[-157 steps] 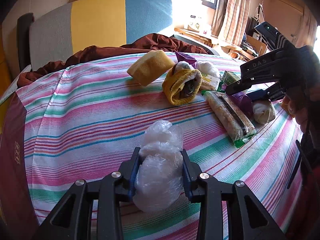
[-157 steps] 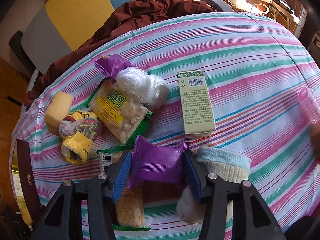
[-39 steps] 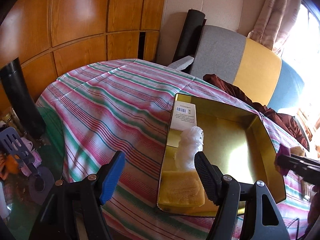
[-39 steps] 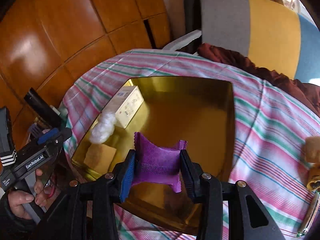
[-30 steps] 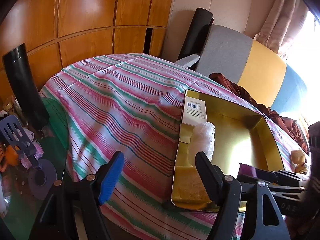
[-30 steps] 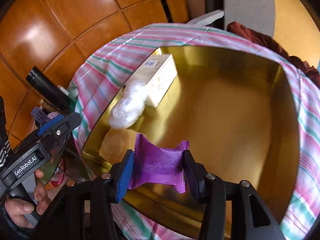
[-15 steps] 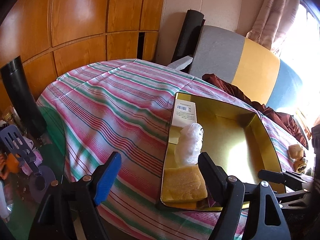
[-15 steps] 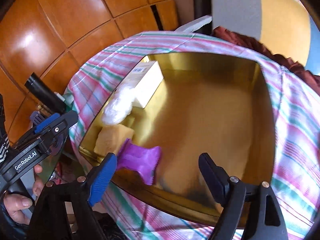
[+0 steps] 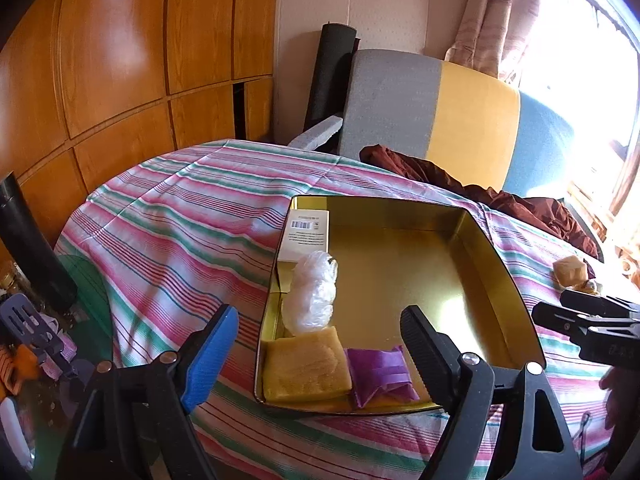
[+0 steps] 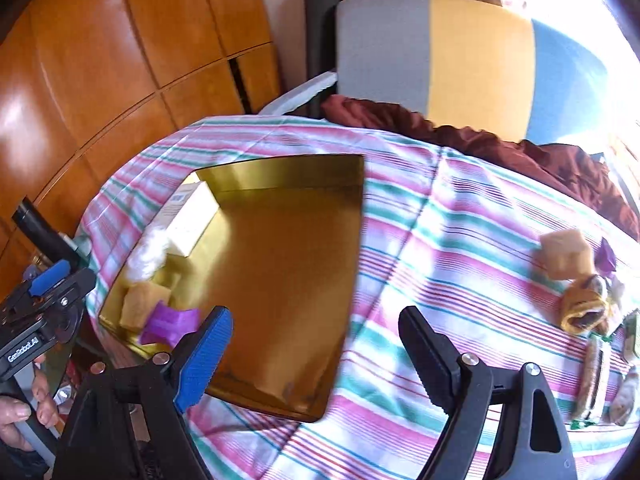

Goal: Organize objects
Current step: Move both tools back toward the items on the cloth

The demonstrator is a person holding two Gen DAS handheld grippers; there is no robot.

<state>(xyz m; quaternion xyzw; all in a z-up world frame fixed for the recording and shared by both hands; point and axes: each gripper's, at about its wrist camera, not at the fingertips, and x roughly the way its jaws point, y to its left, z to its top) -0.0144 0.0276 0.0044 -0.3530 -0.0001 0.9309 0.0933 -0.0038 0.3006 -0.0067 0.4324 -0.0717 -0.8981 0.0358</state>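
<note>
Both claws, left (image 9: 316,350) and right (image 10: 316,344), released and empty; their jaws just widened; purple packet (image 9: 378,374) lies in gold tray (image 9: 492,248).

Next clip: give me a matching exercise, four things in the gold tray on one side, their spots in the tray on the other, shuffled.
Seen from the left wrist view, in the gold tray.
1. white box
2. clear plastic bundle
3. yellow sponge
4. purple packet

A. near left corner
B. far left corner
C. near edge, right of the sponge
D. left wall, between box and sponge

Pairs: 1-B, 2-D, 3-A, 4-C
</note>
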